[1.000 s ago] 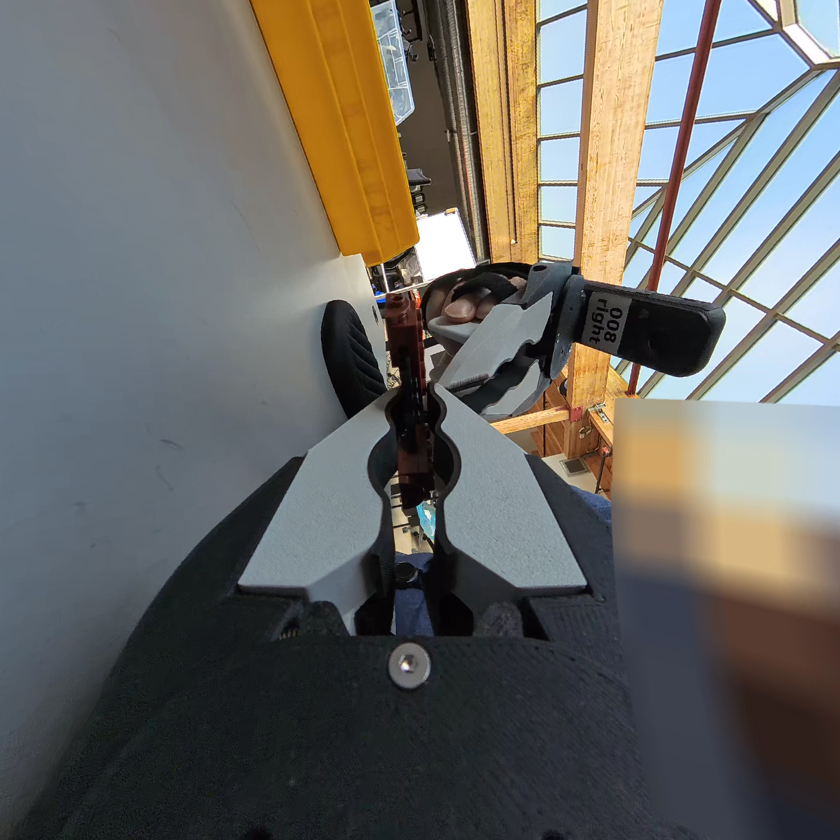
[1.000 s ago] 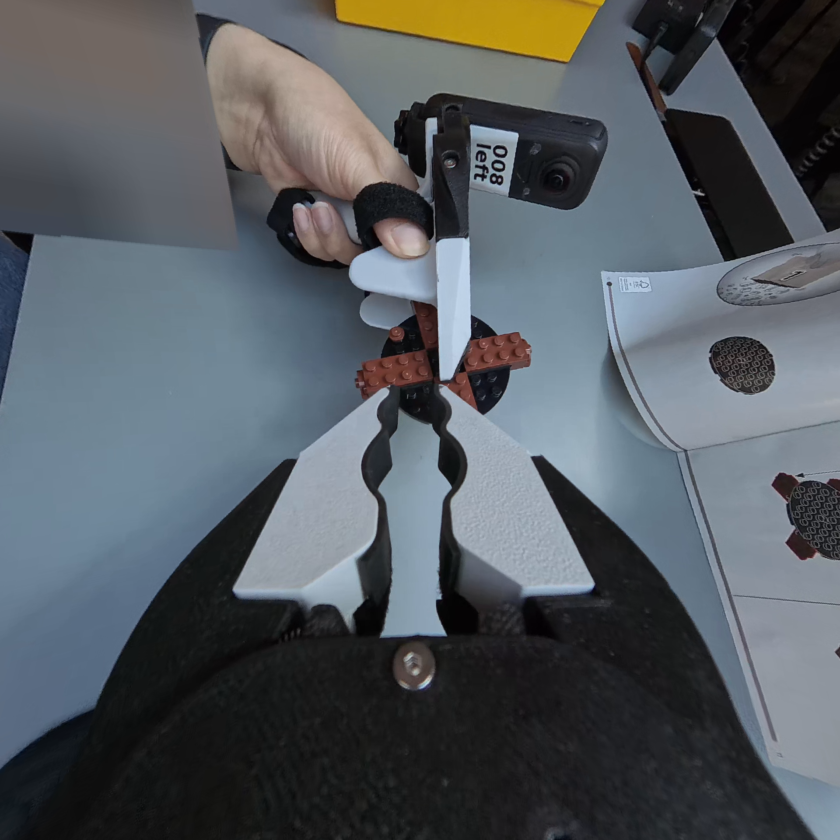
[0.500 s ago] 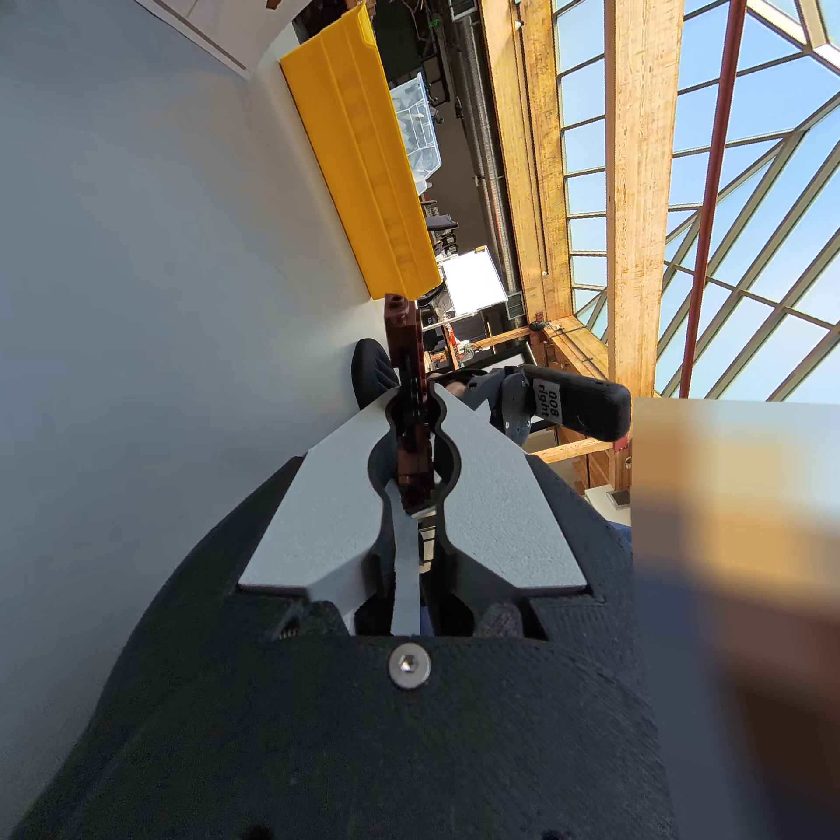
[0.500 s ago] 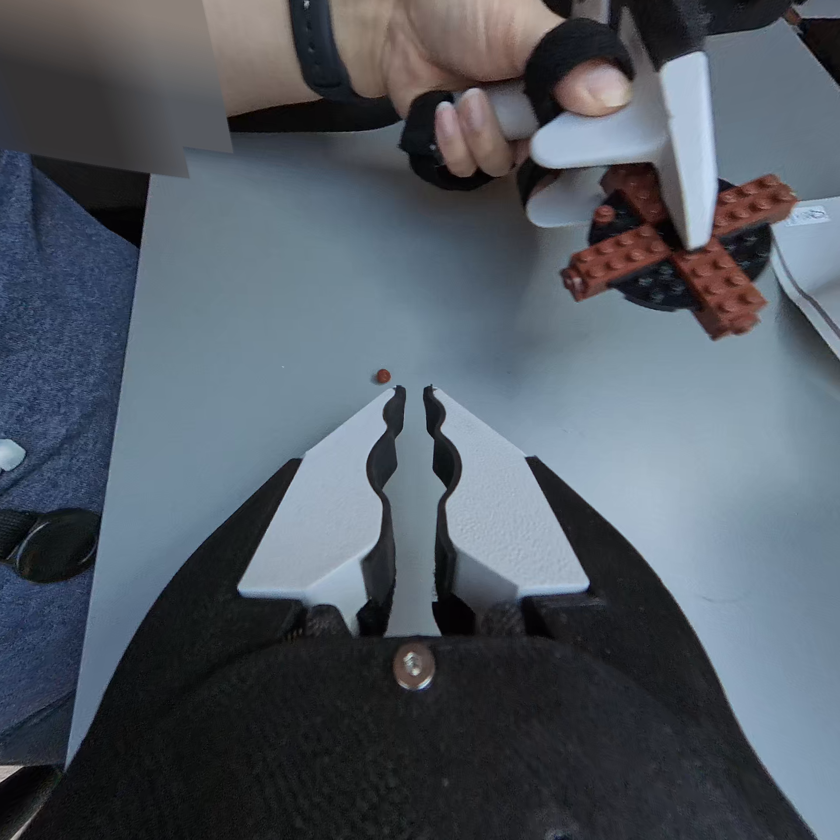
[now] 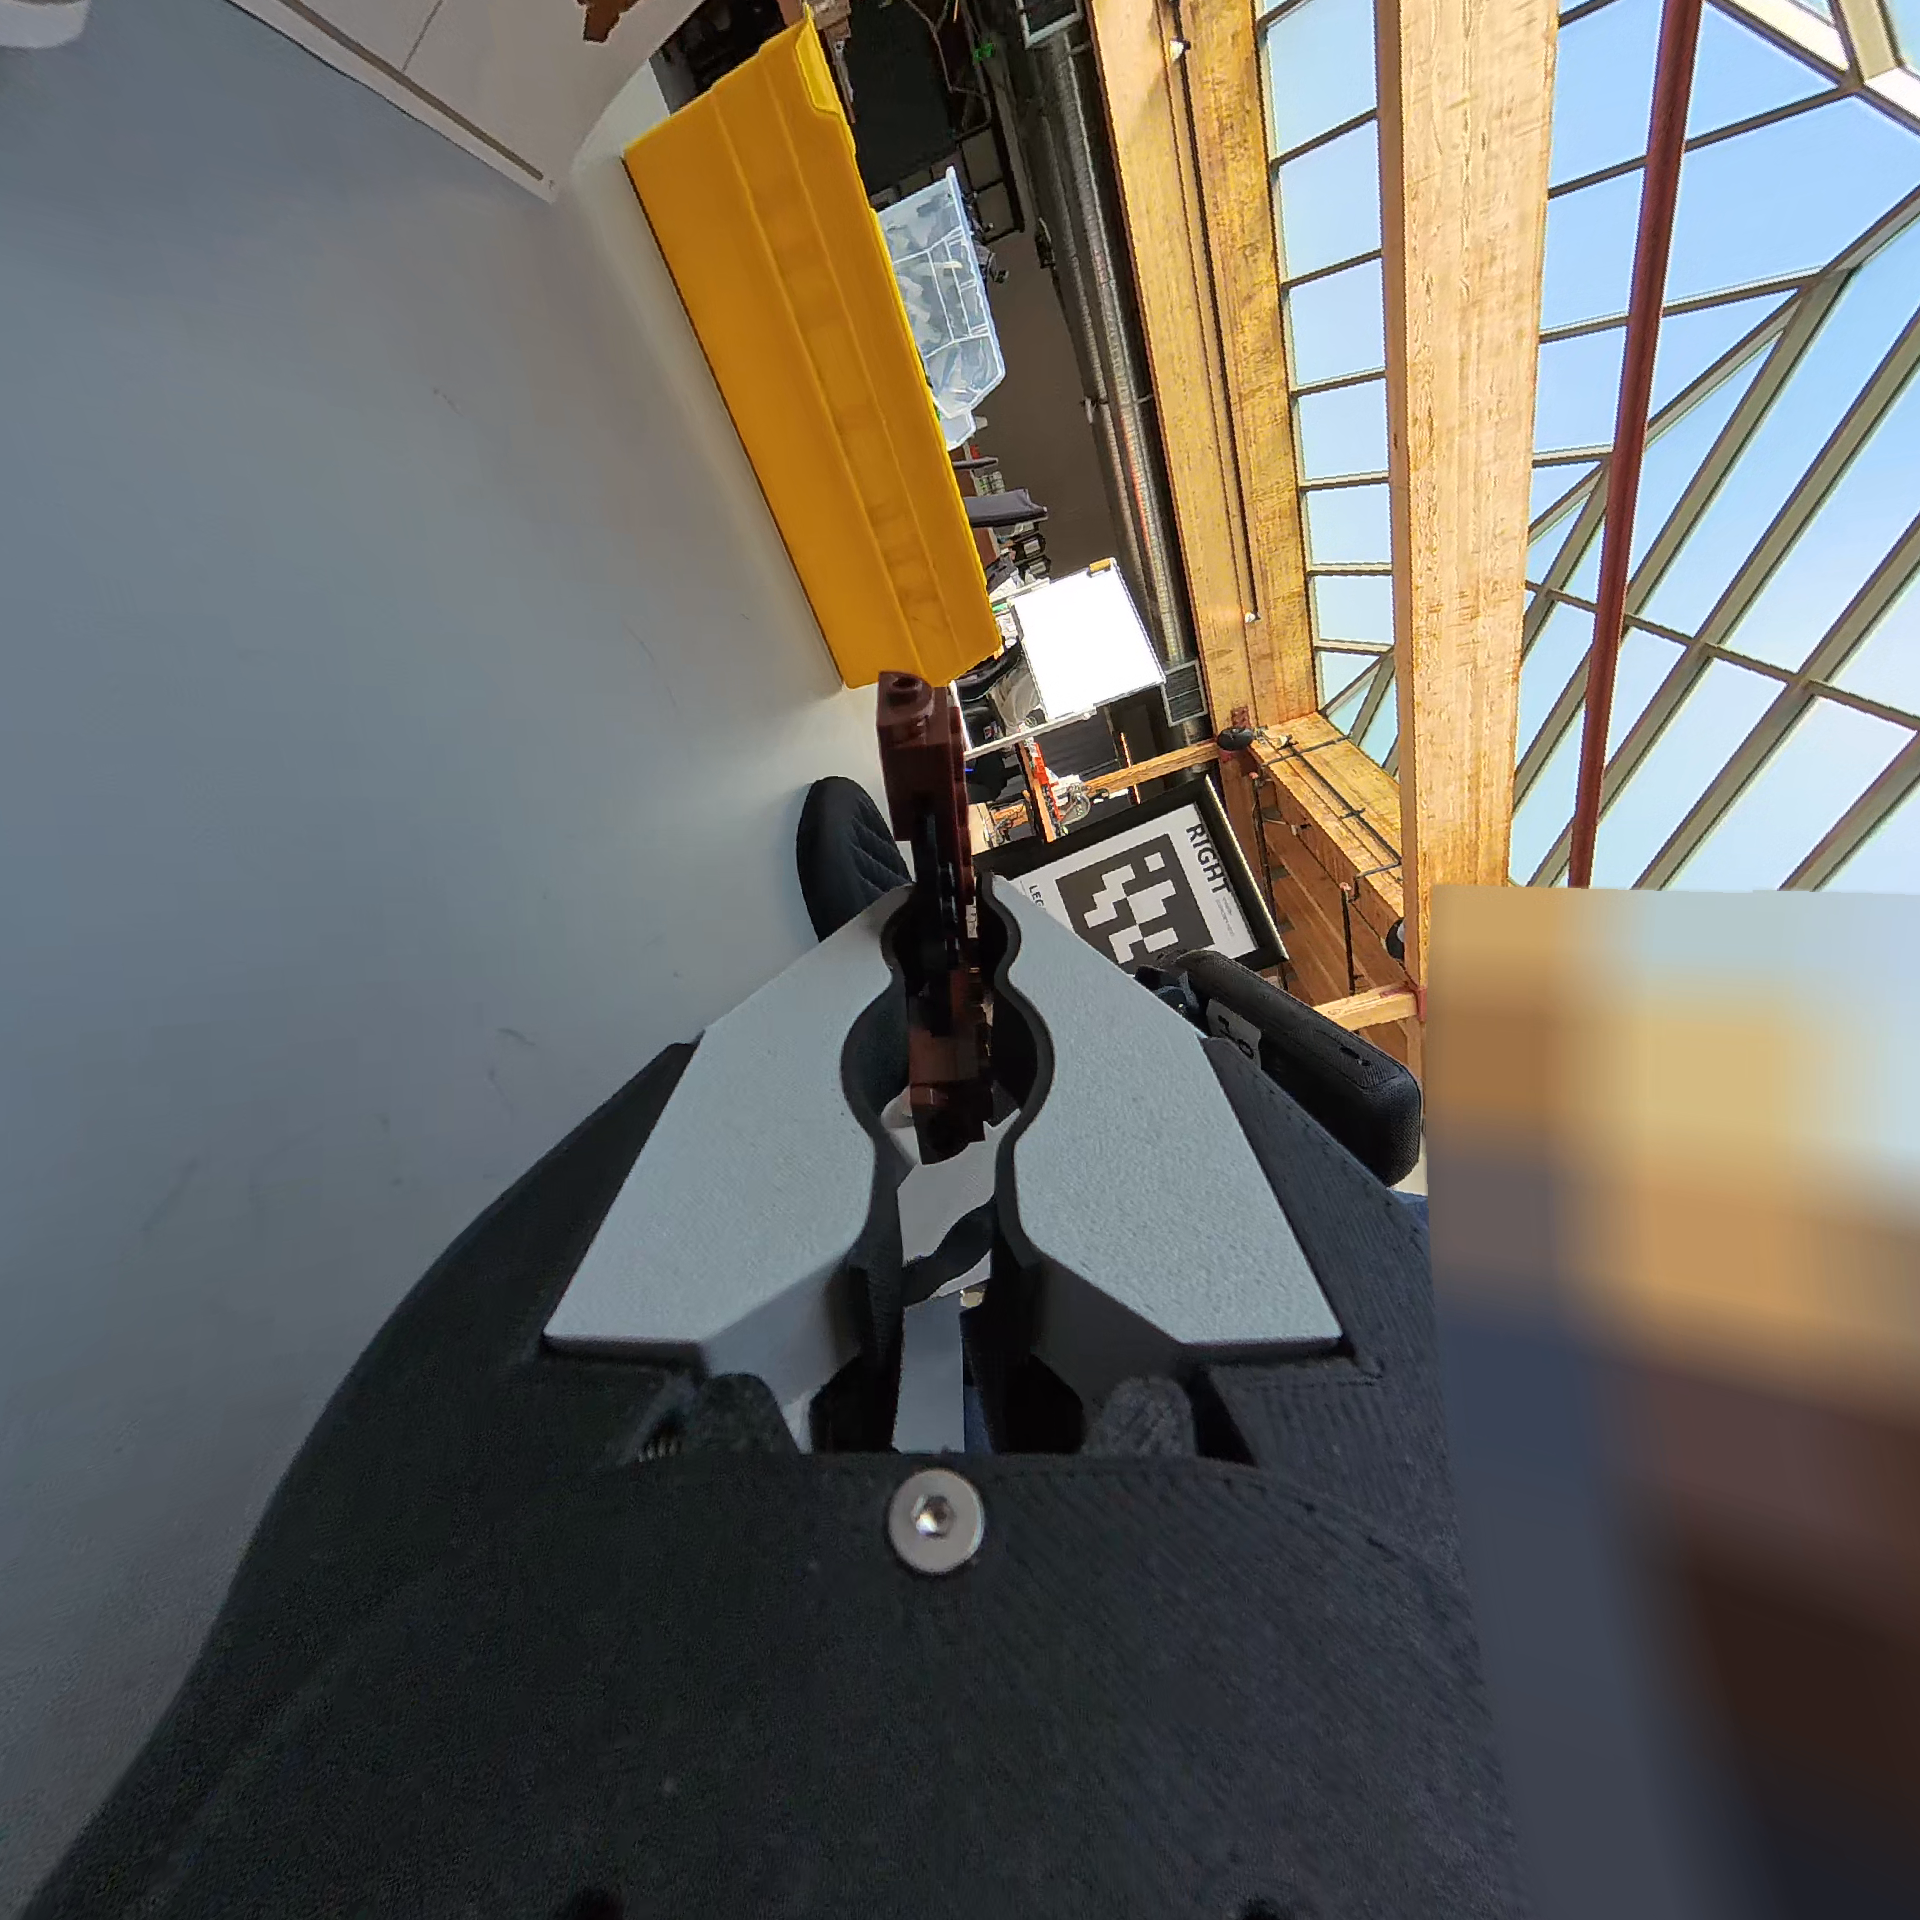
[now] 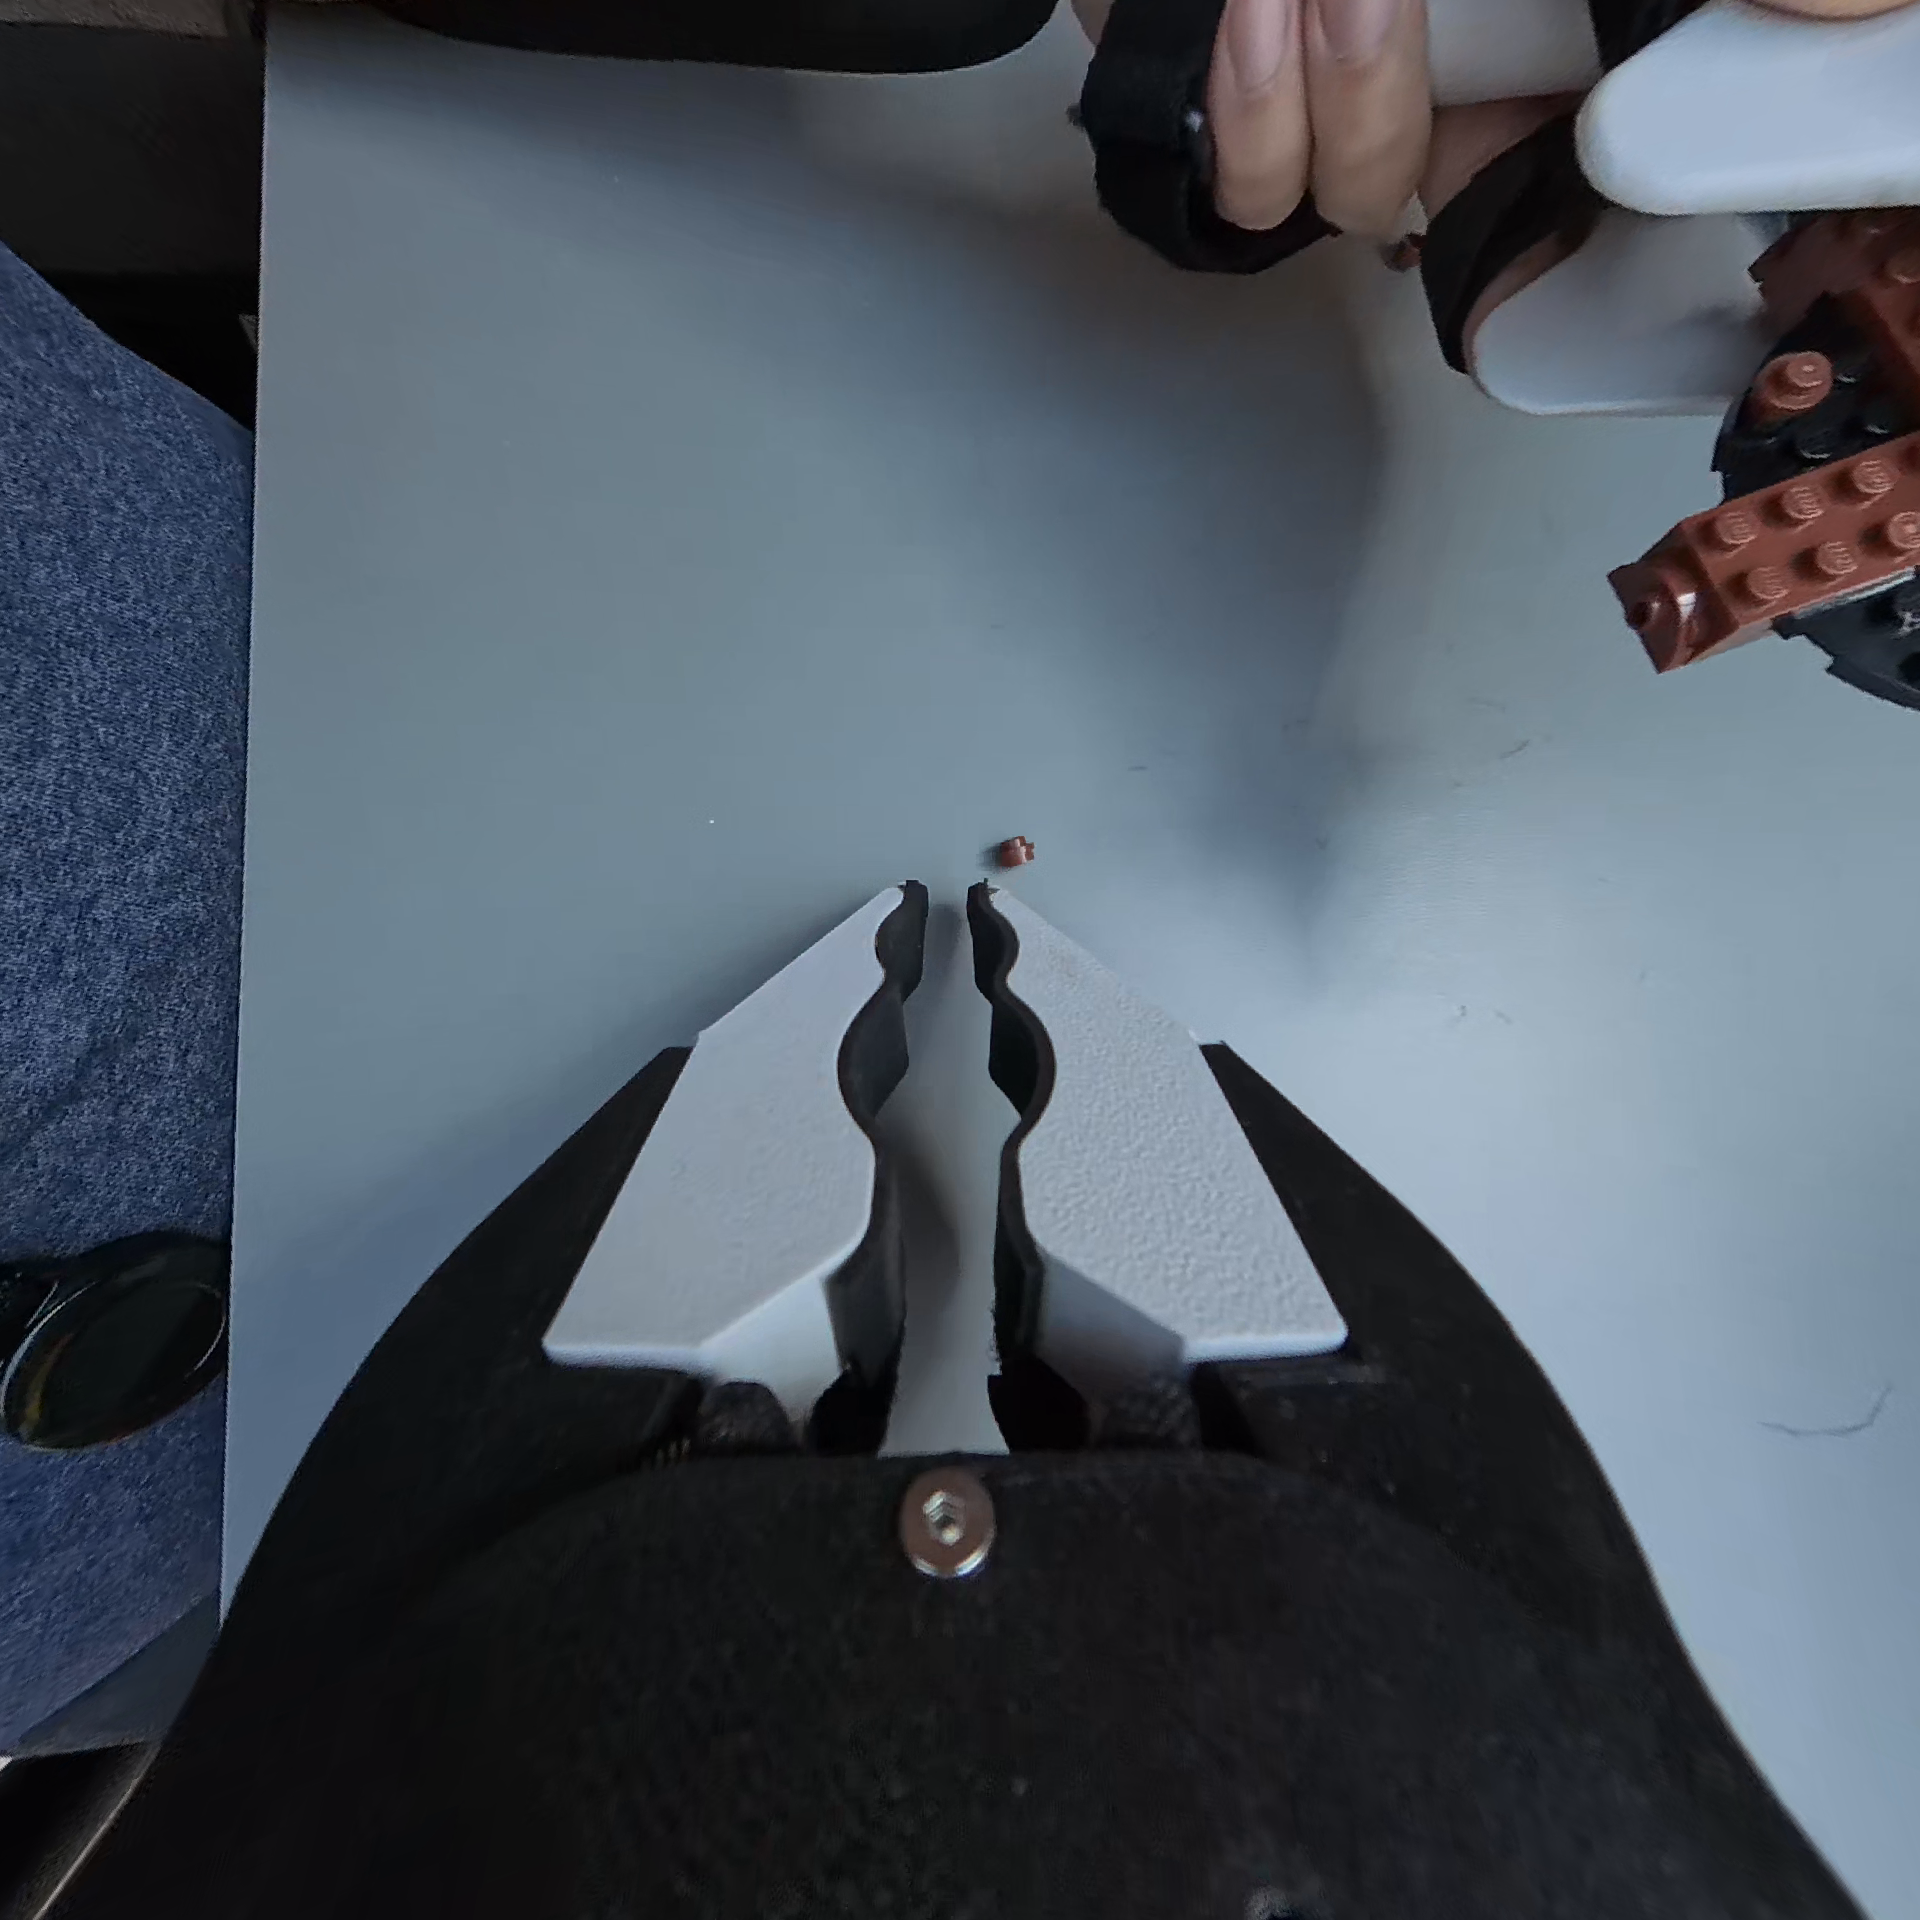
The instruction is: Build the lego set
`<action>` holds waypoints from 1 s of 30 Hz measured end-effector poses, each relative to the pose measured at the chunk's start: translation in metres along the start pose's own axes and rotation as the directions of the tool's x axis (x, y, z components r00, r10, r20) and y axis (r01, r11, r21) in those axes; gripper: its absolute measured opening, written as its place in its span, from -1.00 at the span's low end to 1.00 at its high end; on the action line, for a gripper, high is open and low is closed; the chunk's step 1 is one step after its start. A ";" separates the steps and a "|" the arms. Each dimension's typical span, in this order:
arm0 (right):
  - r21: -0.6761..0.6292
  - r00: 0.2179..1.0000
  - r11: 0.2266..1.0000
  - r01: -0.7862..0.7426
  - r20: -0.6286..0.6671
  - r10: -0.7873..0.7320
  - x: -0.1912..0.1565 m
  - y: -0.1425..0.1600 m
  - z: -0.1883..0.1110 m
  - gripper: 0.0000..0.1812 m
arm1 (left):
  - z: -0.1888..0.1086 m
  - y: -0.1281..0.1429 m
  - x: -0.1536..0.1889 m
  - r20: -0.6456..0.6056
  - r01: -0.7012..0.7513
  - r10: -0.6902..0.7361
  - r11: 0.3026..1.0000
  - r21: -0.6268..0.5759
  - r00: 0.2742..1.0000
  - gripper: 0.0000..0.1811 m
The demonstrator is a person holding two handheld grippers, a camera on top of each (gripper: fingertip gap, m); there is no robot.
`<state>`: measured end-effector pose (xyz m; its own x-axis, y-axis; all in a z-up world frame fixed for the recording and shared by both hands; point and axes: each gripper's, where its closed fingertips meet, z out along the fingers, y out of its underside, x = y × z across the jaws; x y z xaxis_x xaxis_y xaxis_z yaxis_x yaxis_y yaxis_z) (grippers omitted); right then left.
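Observation:
My left gripper (image 5: 951, 904) is shut on the lego assembly (image 5: 925, 810), brown plates crossed on a black round plate, seen edge-on and held off the grey table (image 5: 312, 727). In the right wrist view the assembly (image 6: 1808, 540) hangs at the upper right, under the left gripper's white fingers (image 6: 1621, 343) and a hand (image 6: 1299, 104). My right gripper (image 6: 945, 894) is low over the table with a narrow gap between its jaws and nothing in it. A tiny brown lego piece (image 6: 1016, 852) lies on the table just beyond its right fingertip.
A yellow bin (image 5: 821, 416) stands at the table's far end. A black round pad (image 5: 842, 873) and a framed marker board (image 5: 1143, 894) lie beyond the assembly. The table's near edge (image 6: 255, 727) borders a person's blue trousers (image 6: 104, 727). My hands' fingertips stand some 15 centimetres from each other.
My right gripper has pulled away from the assembly toward the near side of the table, its jaws narrower. The tiny brown piece now lies by its tips. The left gripper still holds the assembly.

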<state>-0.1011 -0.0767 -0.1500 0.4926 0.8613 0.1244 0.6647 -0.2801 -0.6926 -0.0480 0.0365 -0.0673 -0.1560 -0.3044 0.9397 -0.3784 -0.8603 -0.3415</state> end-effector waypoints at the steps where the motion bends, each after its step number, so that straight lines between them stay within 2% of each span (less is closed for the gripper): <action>1: 0.000 1.000 1.000 -0.007 -0.022 0.007 0.003 0.000 0.000 -0.92 | 0.000 0.000 0.000 0.000 0.001 -0.001 1.000 0.001 1.000 -0.93; 6: 0.012 0.996 1.000 0.022 -0.091 -0.021 0.016 -0.005 -0.001 -0.92 | 0.001 0.000 0.000 -0.004 0.005 -0.005 1.000 -0.001 1.000 -0.93; 10: -0.064 0.987 0.995 0.075 -0.136 -0.083 0.024 -0.010 -0.001 -0.91 | 0.000 0.000 0.000 -0.004 0.006 -0.006 1.000 0.002 1.000 -0.93; 14: -0.109 0.991 0.989 0.095 -0.079 -0.104 0.015 -0.017 0.006 -0.92 | -0.001 -0.001 0.000 -0.004 0.003 -0.003 1.000 0.006 1.000 -0.93; 17: -0.186 0.988 0.975 0.120 -0.071 -0.136 0.014 -0.008 0.010 -0.91 | -0.002 -0.001 0.001 -0.006 0.002 -0.002 1.000 0.005 1.000 -0.93; 24: -0.189 0.998 0.981 0.039 -0.035 -0.047 0.010 0.001 0.008 -0.92 | -0.001 0.000 0.002 -0.009 0.002 -0.002 1.000 -0.002 1.000 -0.93; 30: -0.097 0.991 0.988 -0.121 0.037 0.125 0.006 0.003 0.005 -0.93 | -0.001 0.000 0.002 -0.011 0.003 -0.003 1.000 -0.001 1.000 -0.93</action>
<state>-0.0992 -0.0699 -0.1546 0.5511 0.8344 0.0104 0.6512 -0.4222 -0.6307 -0.0488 0.0361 -0.0655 -0.1651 -0.2968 0.9406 -0.3795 -0.8611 -0.3383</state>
